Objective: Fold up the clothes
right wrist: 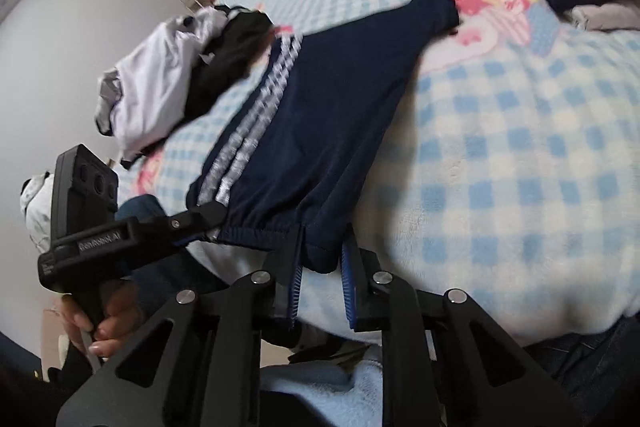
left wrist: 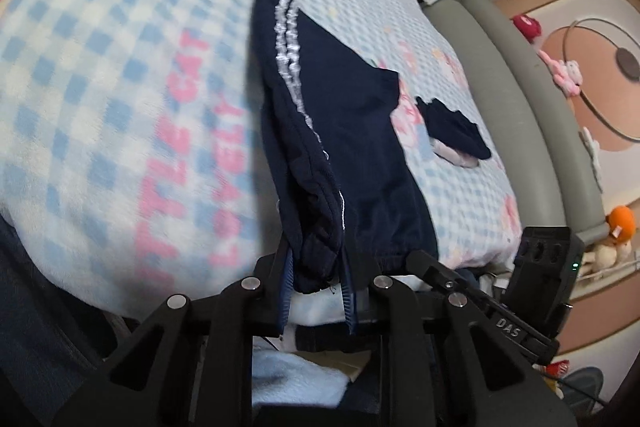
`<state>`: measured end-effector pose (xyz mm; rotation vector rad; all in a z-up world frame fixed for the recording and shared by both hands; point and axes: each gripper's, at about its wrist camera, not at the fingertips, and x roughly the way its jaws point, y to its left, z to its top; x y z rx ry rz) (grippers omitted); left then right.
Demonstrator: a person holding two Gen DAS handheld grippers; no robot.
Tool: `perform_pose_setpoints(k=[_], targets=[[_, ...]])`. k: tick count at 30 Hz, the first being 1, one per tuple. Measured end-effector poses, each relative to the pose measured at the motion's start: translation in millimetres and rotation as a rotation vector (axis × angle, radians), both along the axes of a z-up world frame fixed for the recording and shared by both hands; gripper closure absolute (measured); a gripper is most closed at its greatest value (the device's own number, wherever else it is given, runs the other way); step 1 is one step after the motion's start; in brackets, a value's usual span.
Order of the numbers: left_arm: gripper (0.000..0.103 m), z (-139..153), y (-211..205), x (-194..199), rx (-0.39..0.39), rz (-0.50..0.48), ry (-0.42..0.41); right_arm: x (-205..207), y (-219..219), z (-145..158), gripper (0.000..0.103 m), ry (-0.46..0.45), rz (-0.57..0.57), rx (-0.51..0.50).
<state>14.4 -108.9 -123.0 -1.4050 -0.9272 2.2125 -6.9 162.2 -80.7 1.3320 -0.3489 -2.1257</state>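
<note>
A pair of dark blue shorts (left wrist: 352,147) with white stripes down the side lies on a bed. The bed is covered by a fluffy blanket (left wrist: 120,87) with blue and white squares, pink letters and little cartoon pictures.

The left gripper (left wrist: 318,285) has its fingers (left wrist: 285,287) closed on one corner of the waistband of the shorts. The cloth is bunched up between the blue pads. The right gripper (right wrist: 320,273) has its fingers (right wrist: 349,279) closed on the other corner of the waistband. The stretchy band runs between the two grippers at the near edge of the bed, and the legs of the shorts reach away across the blanket.

In the left wrist view the right gripper shows at the lower right, touching the waistband. In the right wrist view the left gripper shows at the lower left, and a hand (right wrist: 100,327) holds its handle.

A small dark blue cloth (left wrist: 452,129) lies on the blanket beside the shorts, on top of something pale. It does not touch the shorts. A pile of white and black clothes (right wrist: 176,75) lies farther off on the bed, near the striped side of the shorts.

Beyond the bed is a grey padded edge (left wrist: 520,99). Past it, soft toys (left wrist: 618,227) sit on the floor.
</note>
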Motion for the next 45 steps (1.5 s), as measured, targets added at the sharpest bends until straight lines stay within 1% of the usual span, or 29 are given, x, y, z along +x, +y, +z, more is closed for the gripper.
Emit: perform_pose_setpoints(k=[6,8,10,12,15,17,18,19,20,21,22,23,26,27,29,30,31,34,36,37,38,39,40,41,42,43,44,45], targets=[[0.082,-18,-8,3,0.044,-0.007,-0.071,7,6,-12,0.087,-0.055,-0.002,-0.002],[0.082,-12,-9,3,0.056,-0.012,-0.057,8,5,-9,0.087,-0.034,0.007,0.007],[0.081,-10,-15,2,0.112,-0.01,-0.084,8,3,-3,0.087,-0.012,0.015,0.01],[0.081,-1,-18,-4,0.13,-0.022,-0.076,6,4,2,0.087,0.001,0.015,0.0],[0.081,16,-15,-21,0.103,-0.056,-0.043,-2,7,8,0.087,0.001,0.007,-0.037],[0.08,25,-12,-41,0.098,-0.072,-0.021,-13,4,15,0.085,0.005,0.015,-0.059],[0.076,28,-11,-57,0.102,-0.08,-0.011,-23,0,22,0.084,0.028,0.02,-0.057],[0.069,31,-12,-74,0.105,-0.075,0.001,-33,-3,30,0.082,0.053,0.025,-0.054],[0.062,35,-15,-86,0.107,-0.06,0.02,-45,-5,38,0.071,0.086,0.002,-0.044],[0.053,39,-17,-98,0.109,-0.045,0.038,-57,-6,46,0.064,0.119,-0.025,-0.033],[0.05,43,-21,-106,0.105,-0.023,0.056,-70,-8,53,0.055,0.152,-0.052,-0.021],[0.05,47,-23,-109,0.086,-0.011,0.081,-78,-9,58,0.051,0.164,-0.068,-0.011],[0.05,55,-29,-115,0.017,0.019,0.157,-94,-10,64,0.05,0.183,-0.1,0.002],[0.05,54,-31,-115,-0.023,0.017,0.18,-96,-8,62,0.049,0.183,-0.099,0.006],[0.052,47,-25,-116,-0.102,-0.02,0.194,-101,-6,52,0.049,0.163,-0.085,0.041],[0.052,42,-21,-118,-0.146,-0.049,0.197,-104,-5,45,0.049,0.15,-0.078,0.06],[0.052,38,-19,-119,-0.172,-0.069,0.199,-107,-5,39,0.049,0.136,-0.072,0.079],[0.053,25,-2,-120,-0.213,-0.141,0.211,-110,-9,27,0.048,0.109,-0.016,0.101],[0.053,9,8,-122,-0.251,-0.161,0.179,-110,-15,18,0.048,0.099,0.024,0.124],[0.053,-1,11,-126,-0.252,-0.171,0.143,-109,-20,12,0.047,0.096,0.04,0.14],[0.056,-6,11,-127,-0.248,-0.171,0.123,-110,-23,6,0.041,0.085,0.036,0.159],[0.067,-10,11,-129,-0.244,-0.17,0.103,-110,-25,-1,0.04,0.073,0.029,0.179],[0.073,-10,11,-128,-0.254,-0.167,0.102,-110,-27,-7,0.041,0.066,0.022,0.193],[0.076,-6,11,-124,-0.27,-0.162,0.123,-109,-29,-8,0.046,0.073,0.017,0.196],[0.08,0,10,-120,-0.273,-0.156,0.155,-106,-30,-6,0.051,0.1,0.012,0.198],[0.08,3,10,-117,-0.266,-0.159,0.169,-102,-32,-3,0.061,0.128,0.014,0.205],[0.08,5,11,-116,-0.261,-0.164,0.176,-99,-34,1,0.066,0.155,0.019,0.219],[0.08,5,12,-115,-0.259,-0.173,0.179,-98,-36,1,0.068,0.164,0.03,0.232]])
